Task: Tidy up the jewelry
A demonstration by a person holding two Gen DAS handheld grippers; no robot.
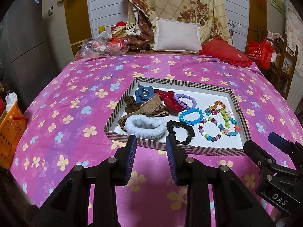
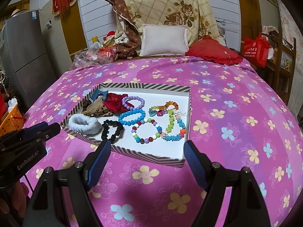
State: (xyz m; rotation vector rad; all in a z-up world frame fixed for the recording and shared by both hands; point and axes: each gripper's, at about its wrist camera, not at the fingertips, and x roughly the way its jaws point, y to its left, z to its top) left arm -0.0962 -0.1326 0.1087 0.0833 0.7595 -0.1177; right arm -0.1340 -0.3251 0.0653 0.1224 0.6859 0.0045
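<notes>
A shallow striped box (image 1: 189, 148) (image 2: 144, 154) lies on the pink flowered bedspread. It holds bead bracelets: purple (image 1: 184, 100) (image 2: 132, 102), blue (image 1: 191, 116) (image 2: 131, 116), multicolour (image 1: 211, 129) (image 2: 146, 132). It also holds a black scrunchie (image 1: 180, 131) (image 2: 111, 129), a fluffy white scrunchie (image 1: 144, 125) (image 2: 84, 123), a red bow (image 1: 167, 98) and a blue claw clip (image 1: 144, 92). My left gripper (image 1: 151, 141) is open and empty just before the box's near rim. My right gripper (image 2: 146, 147) is wide open and empty at the near rim.
An orange basket (image 1: 10, 128) stands at the bed's left edge. A white pillow (image 1: 177, 36), a red cushion (image 1: 225, 54) and plastic bags (image 1: 98, 46) lie at the bed's head. A red bag (image 1: 260, 52) hangs at the right.
</notes>
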